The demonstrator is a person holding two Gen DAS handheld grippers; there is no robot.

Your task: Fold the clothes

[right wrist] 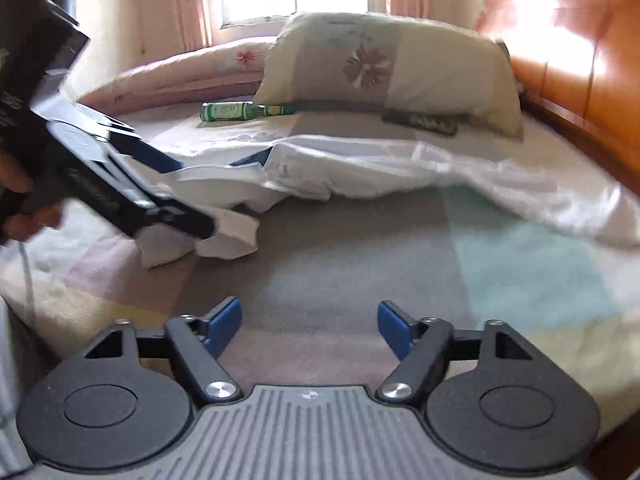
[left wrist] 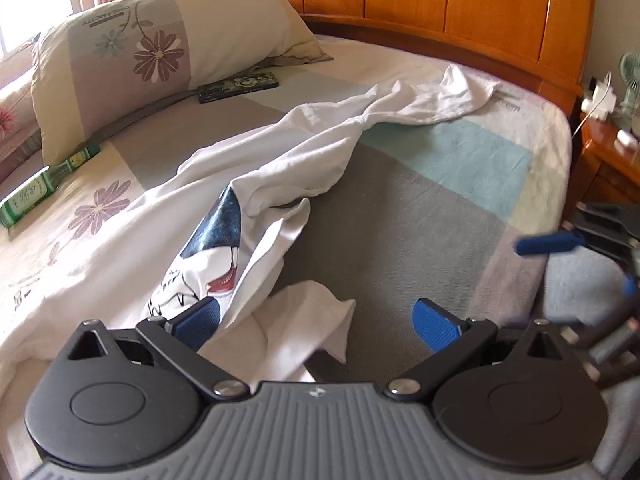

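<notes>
White cotton, a printed shirt (left wrist: 280, 152), is strewn crumpled along the bed (left wrist: 420, 208), not folded. The left gripper (left wrist: 316, 320) is spread wide over its near corner; the right gripper (right wrist: 310, 320) is released above bare sheet. Spreading flat seems needed before folding.

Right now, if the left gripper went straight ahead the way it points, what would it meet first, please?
Most likely the white shirt: a loose fold of it already lies between the open fingers of the left gripper. Depth is unclear, but nothing else appears in front of it.
</notes>
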